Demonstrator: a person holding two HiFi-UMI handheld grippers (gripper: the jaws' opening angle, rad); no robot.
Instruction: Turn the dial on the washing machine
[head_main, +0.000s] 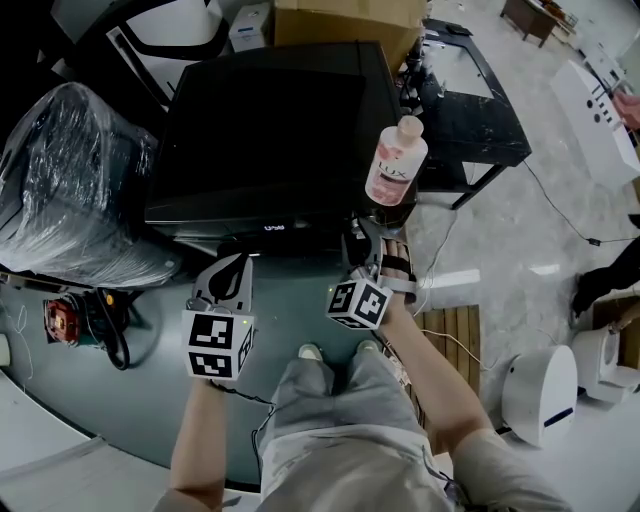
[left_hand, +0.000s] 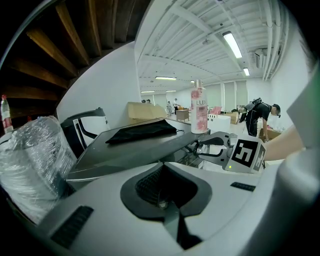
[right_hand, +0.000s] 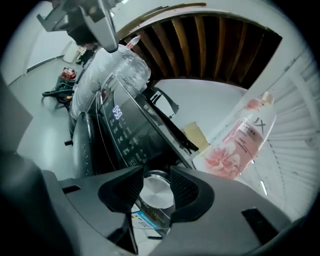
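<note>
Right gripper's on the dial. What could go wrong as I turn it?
1. The right gripper holds the smooth metal dial only at its rim, so it may slip as you twist.
2. The pink bottle stands at the top corner of the washing machine, just above that gripper. A lifted wrist might knock it over.

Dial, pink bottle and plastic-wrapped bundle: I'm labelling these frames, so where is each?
dial (right_hand: 157, 191): right gripper view, its silver front face.
pink bottle (head_main: 393, 168): head view, its label.
plastic-wrapped bundle (head_main: 70, 180): head view, the top of the wrap.
</note>
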